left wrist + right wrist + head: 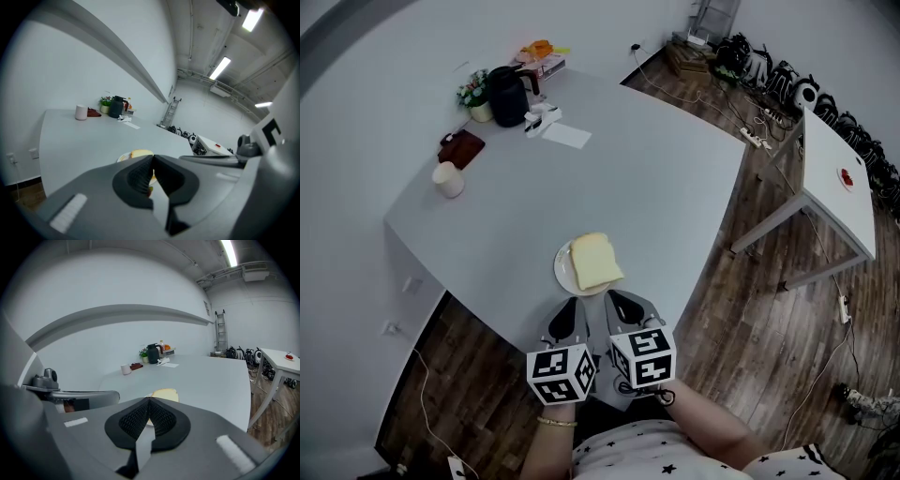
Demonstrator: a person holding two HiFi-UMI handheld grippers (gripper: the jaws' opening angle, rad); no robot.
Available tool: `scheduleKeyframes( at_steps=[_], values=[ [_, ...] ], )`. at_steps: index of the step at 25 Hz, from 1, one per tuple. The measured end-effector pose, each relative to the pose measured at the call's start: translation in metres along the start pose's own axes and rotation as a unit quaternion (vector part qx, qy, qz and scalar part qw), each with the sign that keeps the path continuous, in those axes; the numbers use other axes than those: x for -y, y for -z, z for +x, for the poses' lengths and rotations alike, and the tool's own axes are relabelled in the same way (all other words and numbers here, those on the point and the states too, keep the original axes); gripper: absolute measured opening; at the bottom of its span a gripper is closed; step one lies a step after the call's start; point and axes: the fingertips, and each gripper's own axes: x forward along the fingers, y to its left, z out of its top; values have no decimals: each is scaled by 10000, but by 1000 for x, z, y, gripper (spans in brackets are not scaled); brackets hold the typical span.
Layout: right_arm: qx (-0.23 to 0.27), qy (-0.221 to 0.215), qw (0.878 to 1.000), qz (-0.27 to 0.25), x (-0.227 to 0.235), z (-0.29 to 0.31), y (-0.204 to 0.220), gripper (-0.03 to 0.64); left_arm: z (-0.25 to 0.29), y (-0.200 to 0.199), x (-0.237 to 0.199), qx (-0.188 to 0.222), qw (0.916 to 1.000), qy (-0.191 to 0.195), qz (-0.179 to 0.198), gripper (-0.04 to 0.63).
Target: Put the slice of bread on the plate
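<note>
Bread [596, 262] rests on the plate [562, 270] at the table's [656, 178] near edge; your left gripper [565, 317] and right gripper [624, 306] are clenched, apparently empty.

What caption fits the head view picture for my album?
A bread slice on the white plate, with the left gripper and right gripper shut and empty nearby.

White round plate [561, 269]: mostly under the pale square slice of bread [595, 262]; only a rim strip shows in the head view. Jaws together, the left gripper [152, 158] and the right gripper [149, 401] each block the near part of both in their own views. Far off, orange items [539, 48]: too small to identify.
</note>
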Motion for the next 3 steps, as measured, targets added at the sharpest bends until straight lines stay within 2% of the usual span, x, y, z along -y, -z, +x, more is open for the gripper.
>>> scheduleKeyframes(
  at_steps=[3],
  values=[
    [7, 10, 10000, 6, 0, -3, 0, -2, -2, 1, 2, -3, 10000, 12, 5, 8]
  ],
)
